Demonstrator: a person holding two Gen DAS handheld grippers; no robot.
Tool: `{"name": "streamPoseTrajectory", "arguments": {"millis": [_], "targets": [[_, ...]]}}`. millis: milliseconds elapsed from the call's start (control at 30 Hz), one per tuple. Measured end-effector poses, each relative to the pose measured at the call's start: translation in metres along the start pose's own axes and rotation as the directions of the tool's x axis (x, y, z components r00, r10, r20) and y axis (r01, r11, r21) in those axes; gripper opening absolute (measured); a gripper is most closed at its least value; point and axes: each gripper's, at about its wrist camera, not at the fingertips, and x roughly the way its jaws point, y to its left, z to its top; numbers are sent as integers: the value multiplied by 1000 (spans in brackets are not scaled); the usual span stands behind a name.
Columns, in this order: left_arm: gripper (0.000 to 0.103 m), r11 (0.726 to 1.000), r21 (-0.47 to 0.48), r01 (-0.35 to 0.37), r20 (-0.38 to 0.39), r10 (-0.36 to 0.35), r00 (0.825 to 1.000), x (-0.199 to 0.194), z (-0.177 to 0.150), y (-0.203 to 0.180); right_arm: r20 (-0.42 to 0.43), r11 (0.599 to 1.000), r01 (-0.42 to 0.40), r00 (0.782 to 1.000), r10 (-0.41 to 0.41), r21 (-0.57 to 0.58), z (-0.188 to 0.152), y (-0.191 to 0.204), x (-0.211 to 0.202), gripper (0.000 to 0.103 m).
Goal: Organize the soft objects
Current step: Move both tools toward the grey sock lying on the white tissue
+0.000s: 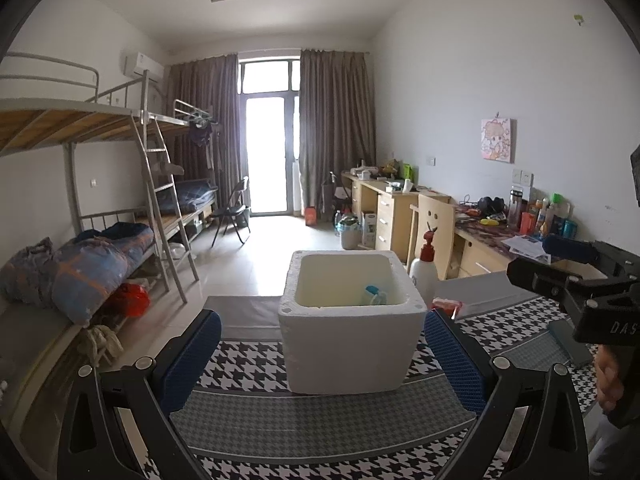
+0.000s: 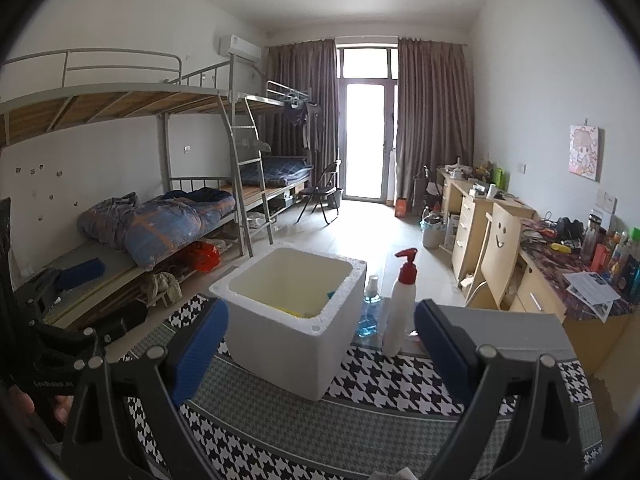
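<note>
Both tongs (image 1: 322, 360) (image 2: 320, 350) gaping, empty, foam box (image 1: 352, 344) just ahead

Open left tool (image 1: 322, 354), foam box (image 1: 352, 336), houndstooth cloth (image 1: 320, 428)

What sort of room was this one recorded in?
Most likely a shared dorm room: metal bunk beds along one wall, a row of cluttered desks opposite, and a curtained balcony door at the far end.
</note>
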Motion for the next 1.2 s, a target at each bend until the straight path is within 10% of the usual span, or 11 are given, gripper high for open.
{"name": "streamPoseTrajectory", "arguments": {"millis": [1200], "targets": [[102,993,33,117,29,-118,993,-18,-40,-54,18,991,109,994,-111,73,-62,-25,-42,96]]}}
